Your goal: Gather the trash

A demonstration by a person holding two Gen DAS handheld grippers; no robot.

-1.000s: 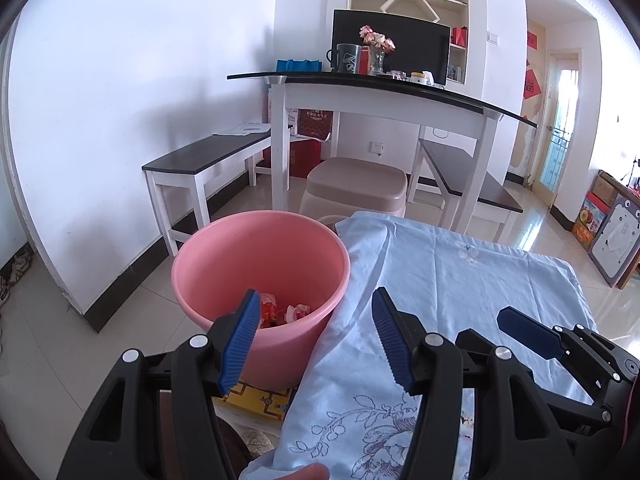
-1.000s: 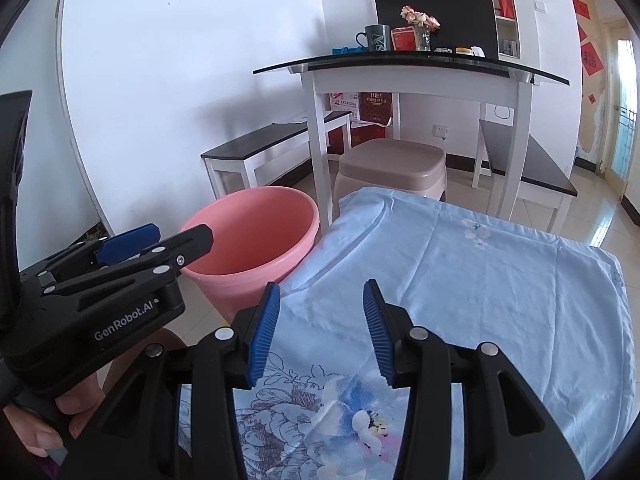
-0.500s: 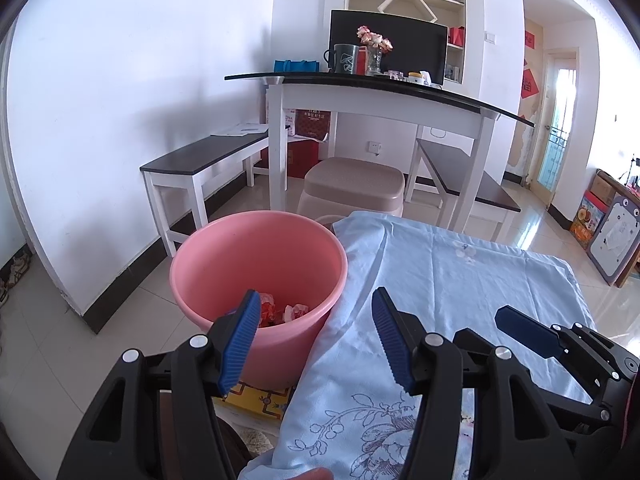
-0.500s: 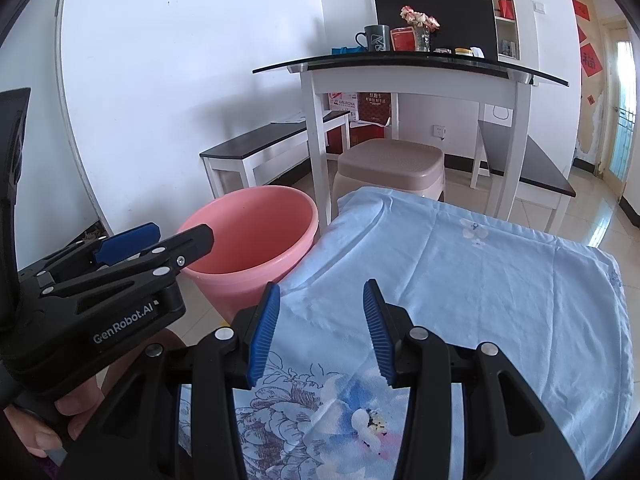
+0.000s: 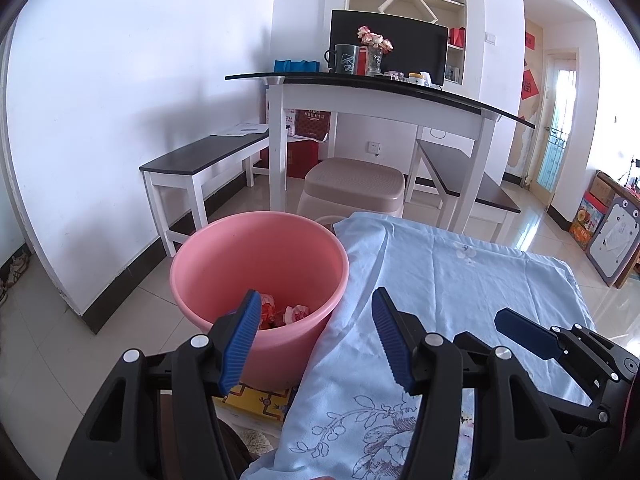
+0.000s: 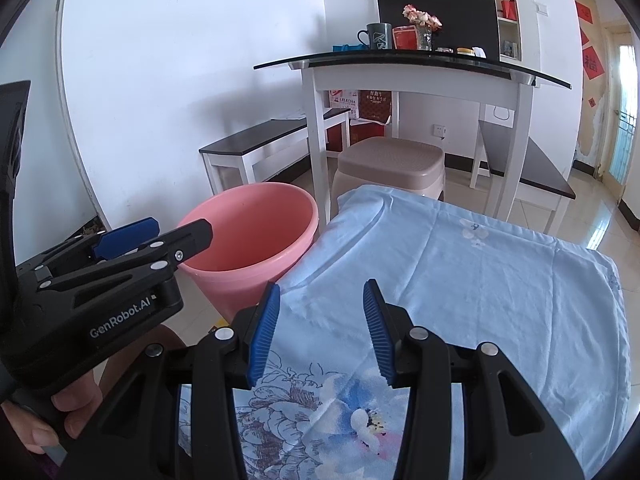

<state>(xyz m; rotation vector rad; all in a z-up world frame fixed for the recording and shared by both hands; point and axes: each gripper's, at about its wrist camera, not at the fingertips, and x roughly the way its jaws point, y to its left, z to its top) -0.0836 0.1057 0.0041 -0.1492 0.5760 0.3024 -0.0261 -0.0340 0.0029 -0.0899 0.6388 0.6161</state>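
A pink plastic bucket (image 5: pixel 224 264) stands on the floor left of a table under a light blue flowered cloth (image 5: pixel 460 280). Crumpled red and white wrappers (image 5: pixel 286 312) lie at the bucket's bottom. My left gripper (image 5: pixel 316 328) hangs open over the bucket's near rim, nothing between its blue pads. My right gripper (image 6: pixel 320 320) is open above the cloth (image 6: pixel 480 272), empty too. The bucket (image 6: pixel 248 232) shows to its left, partly behind the left gripper's body (image 6: pixel 100 280), which a hand (image 6: pixel 60 412) holds. No loose trash shows on the cloth.
A white table with a black glass top (image 5: pixel 380 84) stands behind, with a mug, flowers and a monitor on it. A beige stool (image 5: pixel 354 184) sits under it, dark benches (image 5: pixel 204 156) on either side. A yellow box (image 5: pixel 260 400) lies beneath the bucket.
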